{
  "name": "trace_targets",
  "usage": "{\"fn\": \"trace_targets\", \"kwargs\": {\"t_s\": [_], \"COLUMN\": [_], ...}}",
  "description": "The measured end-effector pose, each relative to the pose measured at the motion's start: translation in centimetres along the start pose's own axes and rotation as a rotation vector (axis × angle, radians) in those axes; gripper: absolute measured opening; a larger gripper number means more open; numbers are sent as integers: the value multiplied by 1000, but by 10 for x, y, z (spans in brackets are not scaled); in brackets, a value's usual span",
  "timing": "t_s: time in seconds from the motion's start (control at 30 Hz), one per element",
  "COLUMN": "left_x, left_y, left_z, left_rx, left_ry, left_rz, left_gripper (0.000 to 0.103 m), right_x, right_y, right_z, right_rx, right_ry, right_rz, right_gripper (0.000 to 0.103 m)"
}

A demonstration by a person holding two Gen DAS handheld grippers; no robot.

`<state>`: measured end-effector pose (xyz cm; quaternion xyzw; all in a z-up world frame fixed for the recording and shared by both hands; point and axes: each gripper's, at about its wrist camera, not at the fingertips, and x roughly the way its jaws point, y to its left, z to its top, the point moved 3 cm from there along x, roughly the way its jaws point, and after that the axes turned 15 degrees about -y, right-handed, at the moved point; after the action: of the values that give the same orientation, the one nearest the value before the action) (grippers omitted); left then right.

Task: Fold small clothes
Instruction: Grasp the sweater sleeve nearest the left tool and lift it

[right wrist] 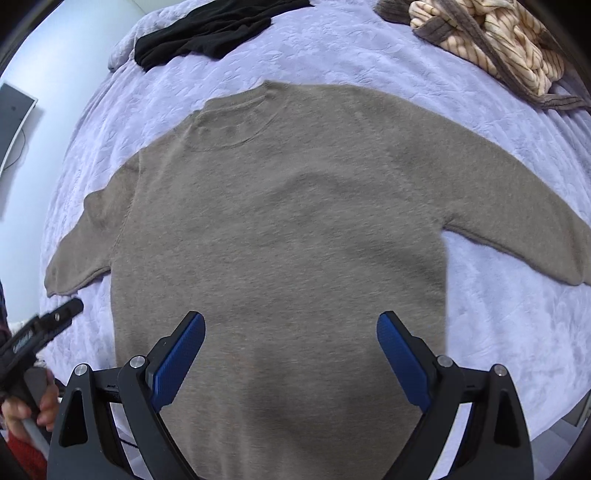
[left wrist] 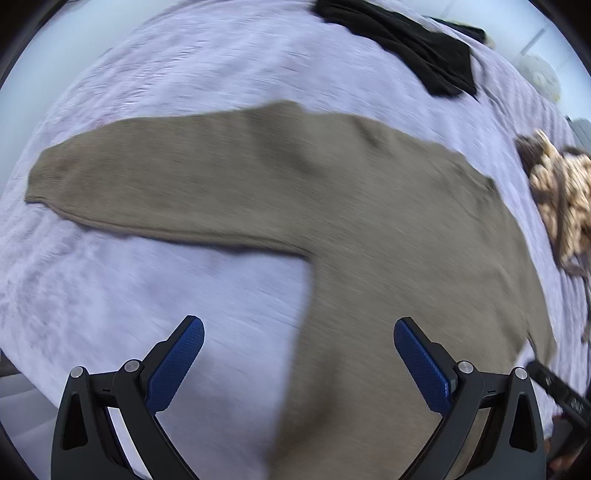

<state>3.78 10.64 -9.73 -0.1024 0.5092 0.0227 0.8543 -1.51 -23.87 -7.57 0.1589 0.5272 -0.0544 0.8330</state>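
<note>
Right gripper [right wrist: 290, 354], fingers spread wide and holding nothing, above the lower body of a tan sweater [right wrist: 288, 221]. Left gripper [left wrist: 298, 363], fingers likewise apart and empty, over the sweater's side beneath one sleeve. Sweater lies flat, sleeves outstretched, on a lavender bedspread [right wrist: 498, 332]; black garment [right wrist: 207, 33] and striped garment [right wrist: 491, 40] beyond.

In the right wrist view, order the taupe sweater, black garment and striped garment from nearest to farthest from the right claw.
1. Taupe sweater: directly beneath and ahead of the right claw, spread flat.
2. and 3. Black garment, far left, and striped garment, far right: both beyond the collar, too close to rank.
</note>
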Motion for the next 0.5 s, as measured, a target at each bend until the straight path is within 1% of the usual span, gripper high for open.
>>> {"fn": "trace_targets", "kwargs": {"t_s": [0.07,0.17,0.23,0.3,0.37,0.4,0.47,0.5], "left_x": [9,23,36,52,67,71,73,73], "left_y": [42,106,146,176,197,203,209,210], "left_z": [13,24,26,24,22,23,27,30], "left_rx": [-56,-187,-282,-358,-450,-492,-555,-569], "left_ry": [-32,-62,-71,-54,-41,-49,-89,-106], "left_rz": [52,110,140,162,125,101,67,42], "left_gripper": [103,103,103,103,103,103,103,103], "right_x": [7,17,23,27,29,29,31,32], "right_y": [17,42,57,71,82,88,97,100], "right_z": [-7,-17,-22,-26,-29,-30,-32,-33], "right_rx": [-15,-29,-41,-57,-76,-85,-102,-108], "right_ry": [16,40,53,60,64,64,66,68], "right_rz": [3,20,26,32,31,31,26,22], "right_gripper": [96,96,96,96,96,96,96,96]}}
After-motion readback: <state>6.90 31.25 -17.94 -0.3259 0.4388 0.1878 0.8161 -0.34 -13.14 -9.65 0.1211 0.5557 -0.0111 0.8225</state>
